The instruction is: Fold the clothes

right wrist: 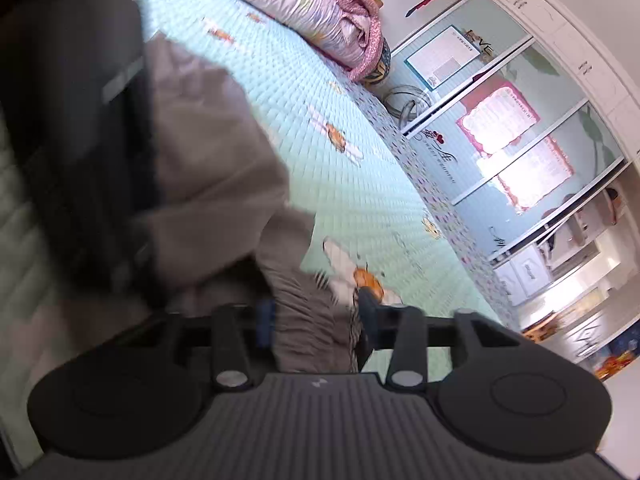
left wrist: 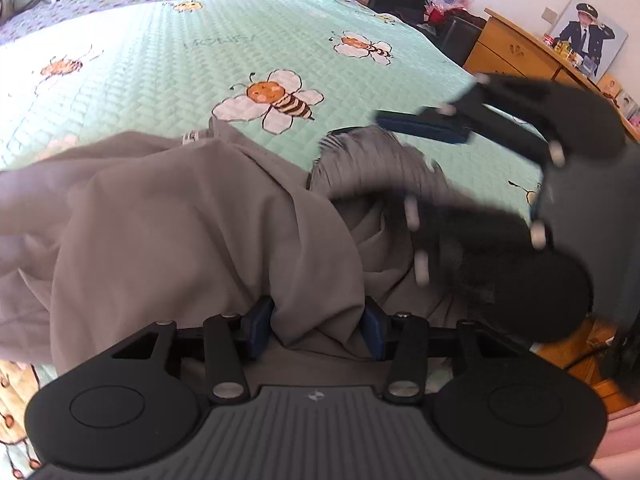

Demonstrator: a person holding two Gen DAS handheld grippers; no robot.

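The grey garment (left wrist: pixel 200 216) is soft matt cloth with a ribbed cuff (left wrist: pixel 360 156). The bed's mint bedspread (left wrist: pixel 168 68) is quilted fabric with printed bees. The left gripper (left wrist: pixel 316 332) is matt black plastic with blue rubbery pads and dull metal pivots. The dresser (left wrist: pixel 508 48) is varnished orange wood.

grey garment (left wrist: pixel 192 216) on a mint green quilted bedspread (left wrist: pixel 168 76) with orange-and-white bee prints (left wrist: pixel 272 98), black grippers with blue pads (left wrist: pixel 256 330)

Left wrist view close over bed (left wrist: pixel 280 40), angled down, right wrist view rolled, both sharing grey garment (left wrist: pixel 180 220)
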